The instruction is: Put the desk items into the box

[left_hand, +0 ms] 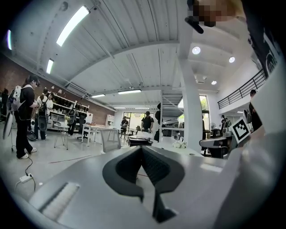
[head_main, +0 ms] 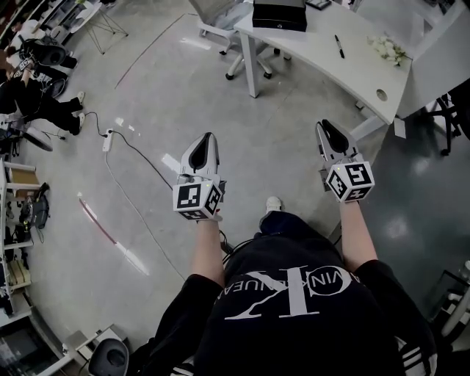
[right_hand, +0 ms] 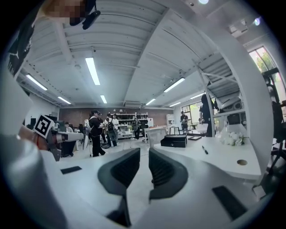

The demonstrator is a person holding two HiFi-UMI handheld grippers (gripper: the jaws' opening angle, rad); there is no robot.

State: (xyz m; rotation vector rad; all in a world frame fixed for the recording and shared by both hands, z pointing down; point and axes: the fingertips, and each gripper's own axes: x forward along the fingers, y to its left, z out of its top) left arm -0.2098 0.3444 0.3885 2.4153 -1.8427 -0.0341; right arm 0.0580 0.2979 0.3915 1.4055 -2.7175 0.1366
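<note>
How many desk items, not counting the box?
3: pen at the desk's middle, white flowers to its right, dark flat item by the box at the top edge. More may lie out of frame.

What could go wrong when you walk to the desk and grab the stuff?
1. A cable trails across the floor toward the person's feet; a foot might catch it.
2. The pen is thin and lies flat on the desk, so the jaws may slip off it.
3. The white flowers sit near the desk's edge and could get knocked off.
</note>
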